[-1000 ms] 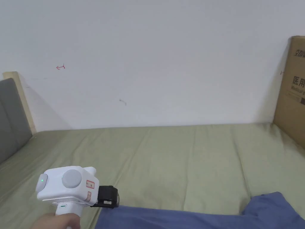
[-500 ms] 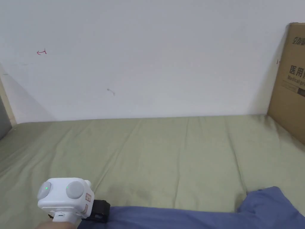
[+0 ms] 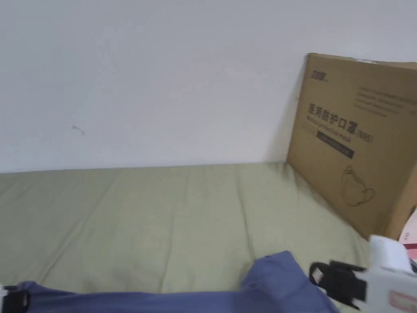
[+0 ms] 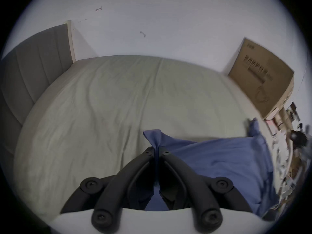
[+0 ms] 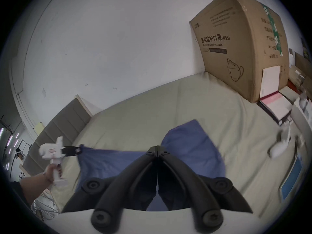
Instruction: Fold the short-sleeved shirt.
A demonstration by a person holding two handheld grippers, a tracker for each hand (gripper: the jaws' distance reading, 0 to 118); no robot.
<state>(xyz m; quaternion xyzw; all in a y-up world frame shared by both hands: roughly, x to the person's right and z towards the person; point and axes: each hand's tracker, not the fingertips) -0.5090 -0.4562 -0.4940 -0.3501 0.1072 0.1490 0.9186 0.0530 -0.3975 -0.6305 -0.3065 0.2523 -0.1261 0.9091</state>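
Holding: left gripper (image 4: 157,150) and right gripper (image 5: 157,149), both clamped on the blue shirt (image 4: 219,156).
Tip: we keep it taut and level over the bed (image 3: 163,220).

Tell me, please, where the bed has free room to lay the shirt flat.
The green sheet is bare from the wall to the blue shirt, between the grey headboard and the cardboard box. Clutter crowds the side beyond the box.

Blue short-sleeved shirt (image 3: 171,299) hanging stretched along near edge of bed, top edge pulled taut between two pinched points; cloth bunching into peak at left pinch (image 4: 154,136); loose sleeve flopping upward at right end
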